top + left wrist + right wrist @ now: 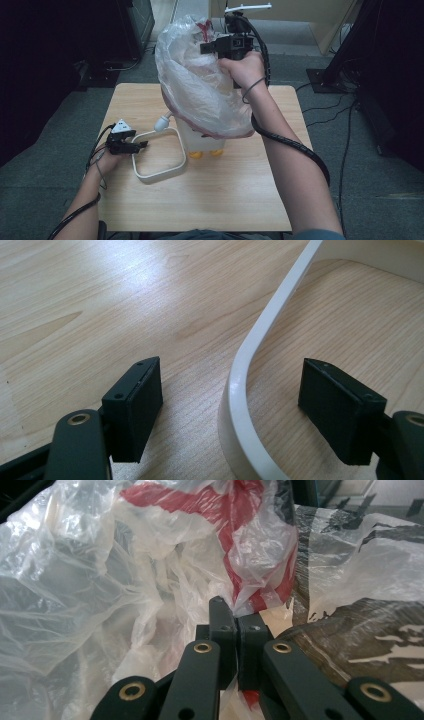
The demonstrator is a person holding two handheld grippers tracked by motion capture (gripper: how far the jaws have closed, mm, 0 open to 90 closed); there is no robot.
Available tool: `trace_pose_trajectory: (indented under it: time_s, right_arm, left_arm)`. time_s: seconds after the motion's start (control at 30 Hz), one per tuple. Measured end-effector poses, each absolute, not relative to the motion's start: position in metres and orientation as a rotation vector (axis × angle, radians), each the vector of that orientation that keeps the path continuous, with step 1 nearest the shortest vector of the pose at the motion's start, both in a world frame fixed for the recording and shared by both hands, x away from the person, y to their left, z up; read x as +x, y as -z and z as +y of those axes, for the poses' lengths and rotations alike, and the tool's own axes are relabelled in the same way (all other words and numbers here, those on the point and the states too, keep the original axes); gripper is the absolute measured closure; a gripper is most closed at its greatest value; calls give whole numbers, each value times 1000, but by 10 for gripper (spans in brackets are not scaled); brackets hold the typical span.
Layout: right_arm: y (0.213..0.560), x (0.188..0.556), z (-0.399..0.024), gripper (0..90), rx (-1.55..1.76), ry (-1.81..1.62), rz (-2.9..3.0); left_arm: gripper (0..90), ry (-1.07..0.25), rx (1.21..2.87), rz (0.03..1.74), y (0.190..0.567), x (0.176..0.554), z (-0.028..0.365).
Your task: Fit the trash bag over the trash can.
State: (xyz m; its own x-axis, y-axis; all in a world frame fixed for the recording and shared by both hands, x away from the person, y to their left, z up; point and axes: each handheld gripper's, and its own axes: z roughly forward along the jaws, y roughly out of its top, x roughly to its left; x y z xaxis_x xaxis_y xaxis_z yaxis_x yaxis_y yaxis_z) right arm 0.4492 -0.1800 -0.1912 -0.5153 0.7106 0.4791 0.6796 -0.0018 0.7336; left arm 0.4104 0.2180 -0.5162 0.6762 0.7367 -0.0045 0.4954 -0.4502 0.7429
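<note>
Clear plastic bag w/ red print hangs in the air above the worktop's far half, at approx. 12 o'clock from centre, bulging down over a white bin-like container w/ orange feet. Right hand-held gripper pinches the bag near its top edge; in the right gripper view the jaws are clamped tight on a fold of the film.

At 9 o'clock from the container lies a white rounded-square ring frame, flat on the wood. Left hand-held gripper rests at the frame's 9 o'clock side, jaws wide, straddling the rim w/o pressing it.

Judged progress: early-mid. Bag is lifted & spread, but prob. not yet seated in the container; frame not yet picked up. Left to do: settle bag, then fit frame.
</note>
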Motion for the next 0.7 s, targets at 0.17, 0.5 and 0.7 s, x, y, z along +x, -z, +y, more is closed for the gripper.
trace_pose_trajectory:
  time_s: [0.17,0.5,0.7]
  right_arm:
    - [202,453,-173,894,1540,-1551,2210]
    - [221,455,-147,762,1467,-1442,2290]
    - [216,451,-146,557,1449,-1450,2310]
  left_arm:
    - [257,-412,2140,944,516,410,218]
    - [257,-411,2140,943,516,411,218]
    - [257,-411,2141,940,516,411,218]
